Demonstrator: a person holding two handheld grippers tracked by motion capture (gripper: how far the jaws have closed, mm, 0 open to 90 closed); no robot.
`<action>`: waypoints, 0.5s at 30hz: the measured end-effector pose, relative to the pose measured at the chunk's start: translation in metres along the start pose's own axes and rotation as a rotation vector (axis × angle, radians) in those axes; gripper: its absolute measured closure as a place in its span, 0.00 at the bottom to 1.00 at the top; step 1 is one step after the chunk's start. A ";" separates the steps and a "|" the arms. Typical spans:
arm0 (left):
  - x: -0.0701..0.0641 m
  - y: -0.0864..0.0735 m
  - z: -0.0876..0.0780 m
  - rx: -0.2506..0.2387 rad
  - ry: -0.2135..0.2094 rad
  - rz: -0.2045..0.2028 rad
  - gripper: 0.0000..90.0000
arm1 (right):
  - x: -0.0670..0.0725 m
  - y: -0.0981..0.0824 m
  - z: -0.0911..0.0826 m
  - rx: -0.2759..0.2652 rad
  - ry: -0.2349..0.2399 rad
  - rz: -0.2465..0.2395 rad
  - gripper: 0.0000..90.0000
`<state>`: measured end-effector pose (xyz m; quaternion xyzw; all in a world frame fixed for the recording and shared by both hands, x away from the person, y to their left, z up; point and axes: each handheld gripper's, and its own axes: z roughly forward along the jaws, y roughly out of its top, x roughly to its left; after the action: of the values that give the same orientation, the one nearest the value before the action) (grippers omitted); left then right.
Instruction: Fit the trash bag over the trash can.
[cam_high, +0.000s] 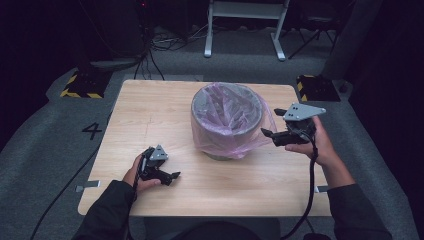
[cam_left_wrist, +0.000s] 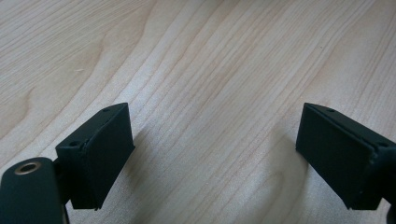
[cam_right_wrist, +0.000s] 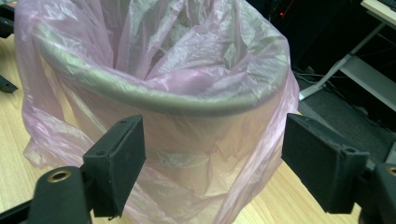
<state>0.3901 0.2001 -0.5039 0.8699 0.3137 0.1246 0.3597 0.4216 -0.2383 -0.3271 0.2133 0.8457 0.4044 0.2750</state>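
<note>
A grey round bin stands at the middle of the wooden table, lined with a thin pink plastic bag that drapes over its rim and down the outside. My right gripper is open just to the bin's right, jaws pointing at the bag. In the right gripper view the bin rim and the bag lie close ahead of my right gripper, nothing between the jaws. My left gripper rests open near the table's front left. In its own view my left gripper faces bare wood.
The table stands on grey carpet. A white desk frame and cables lie beyond the far edge. Yellow-and-black striped blocks sit by the far corners. A cable trails from the right gripper.
</note>
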 end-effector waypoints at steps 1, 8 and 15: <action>0.000 0.000 0.000 0.000 0.000 0.000 0.12 | 0.000 -0.001 0.000 0.002 0.001 0.001 0.24; 0.000 0.000 0.000 0.000 0.000 0.000 0.12 | 0.003 -0.009 -0.002 0.020 -0.010 -0.007 0.24; 0.000 0.000 0.000 0.000 0.000 -0.001 0.12 | 0.006 -0.017 -0.003 0.036 -0.015 -0.010 0.24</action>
<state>0.3901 0.2001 -0.5039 0.8697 0.3140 0.1245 0.3598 0.4128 -0.2464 -0.3409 0.2170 0.8518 0.3862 0.2795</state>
